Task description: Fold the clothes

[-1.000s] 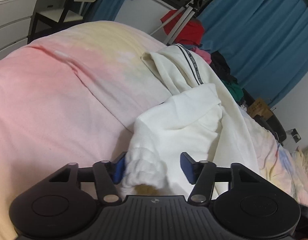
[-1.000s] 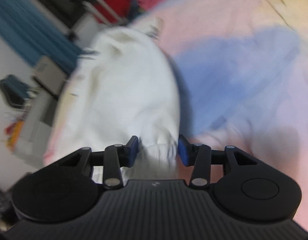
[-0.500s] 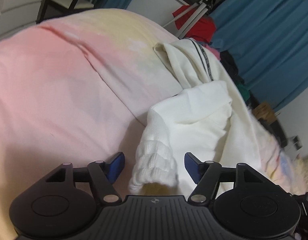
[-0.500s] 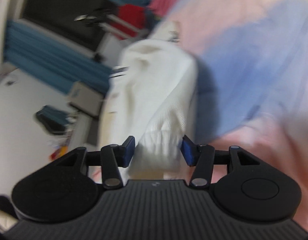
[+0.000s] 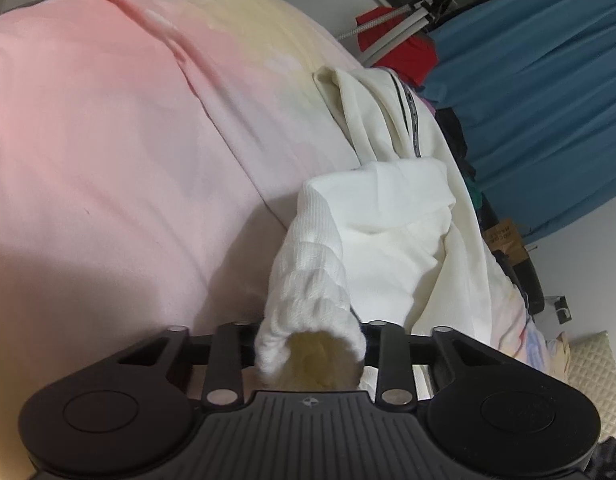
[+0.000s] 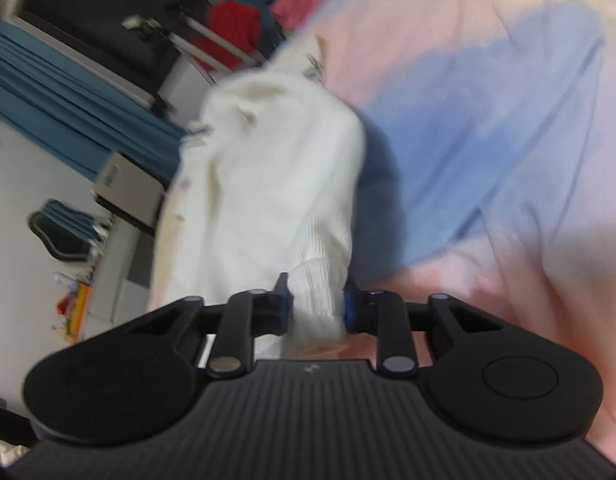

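A white knit sweater [image 5: 392,236] lies crumpled on a bed with a pink, yellow and blue sheet [image 5: 108,128]. In the left wrist view one ribbed sleeve cuff [image 5: 308,304] rises into my left gripper [image 5: 310,338]. Its jaws are closing on the cuff, whose open end bulges over them and hides the pads. In the right wrist view, which is blurred, the sweater [image 6: 276,176] reaches down to a second ribbed cuff [image 6: 314,292]. My right gripper [image 6: 316,312] is closing on that cuff, and its blue pads [image 6: 285,307] press the knit from both sides.
Beyond the bed's far edge hang blue curtains [image 5: 540,80], with a tripod [image 5: 404,16], red clothing [image 5: 412,56] and a cardboard box [image 5: 504,240]. The right wrist view shows curtains [image 6: 68,92], a grey box [image 6: 128,188] and white furniture [image 6: 120,276] to the left of the bed.
Both grippers have drawn their jaws in from wide onto the sleeve cuffs between them. The left gripper sank slightly and rolled; its cuff now bulges up over the fingers.
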`<state>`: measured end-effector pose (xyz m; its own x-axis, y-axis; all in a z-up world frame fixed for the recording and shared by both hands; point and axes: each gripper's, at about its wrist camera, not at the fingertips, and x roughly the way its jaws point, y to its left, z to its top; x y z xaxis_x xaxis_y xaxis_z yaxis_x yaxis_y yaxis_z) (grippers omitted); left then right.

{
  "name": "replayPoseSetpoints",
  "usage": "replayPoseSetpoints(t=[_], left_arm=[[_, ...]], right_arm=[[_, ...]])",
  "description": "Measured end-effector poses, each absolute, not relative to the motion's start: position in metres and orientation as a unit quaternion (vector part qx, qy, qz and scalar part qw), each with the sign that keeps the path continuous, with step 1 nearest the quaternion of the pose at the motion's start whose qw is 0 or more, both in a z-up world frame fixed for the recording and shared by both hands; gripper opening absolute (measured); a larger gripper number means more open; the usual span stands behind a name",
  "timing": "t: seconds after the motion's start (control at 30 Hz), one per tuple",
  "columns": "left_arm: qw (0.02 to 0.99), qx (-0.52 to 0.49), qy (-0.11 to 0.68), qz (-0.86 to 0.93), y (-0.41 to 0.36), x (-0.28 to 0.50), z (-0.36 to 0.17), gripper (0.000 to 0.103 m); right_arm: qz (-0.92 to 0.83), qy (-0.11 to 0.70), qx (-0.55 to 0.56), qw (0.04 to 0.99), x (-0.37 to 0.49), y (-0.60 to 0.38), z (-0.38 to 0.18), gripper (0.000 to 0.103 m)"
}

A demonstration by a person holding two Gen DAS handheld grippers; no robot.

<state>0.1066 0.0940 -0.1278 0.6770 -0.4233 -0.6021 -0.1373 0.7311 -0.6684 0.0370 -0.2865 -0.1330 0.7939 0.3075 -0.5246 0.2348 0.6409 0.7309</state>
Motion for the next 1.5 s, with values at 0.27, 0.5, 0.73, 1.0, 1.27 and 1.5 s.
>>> replayPoseSetpoints(t=[0.27, 0.5, 0.73, 1.0, 1.27, 1.5], left_arm=[[0.879, -0.368, 0.298, -0.058, 0.112, 0.110, -0.075, 0.015], [0.906, -0.356, 0.228, -0.022, 0.192, 0.157, 0.007, 0.014], [0.944, -0.238, 0.220, 0.054, 0.283, 0.235, 0.069, 0.014], [0.928, -0.165, 0.312, 0.123, 0.351, 0.345, -0.005, 0.014], [0.914, -0.147, 0.361, 0.116, 0.348, 0.377, -0.058, 0.025], [0.927, -0.103, 0.326, 0.153, 0.338, 0.325, -0.015, 0.089]], right_arm=[[0.030, 0.331, 0.449, 0.829, 0.021, -0.254, -0.144, 0.022], [0.136, 0.307, 0.500, 0.798, 0.015, -0.136, -0.138, 0.021], [0.276, 0.313, 0.479, 0.772, 0.076, 0.019, -0.121, 0.022], [0.299, 0.371, 0.429, 0.768, 0.158, 0.111, -0.152, 0.022], [0.315, 0.386, 0.424, 0.757, 0.183, 0.118, -0.167, 0.034], [0.327, 0.400, 0.361, 0.776, 0.158, 0.108, -0.133, 0.086]])
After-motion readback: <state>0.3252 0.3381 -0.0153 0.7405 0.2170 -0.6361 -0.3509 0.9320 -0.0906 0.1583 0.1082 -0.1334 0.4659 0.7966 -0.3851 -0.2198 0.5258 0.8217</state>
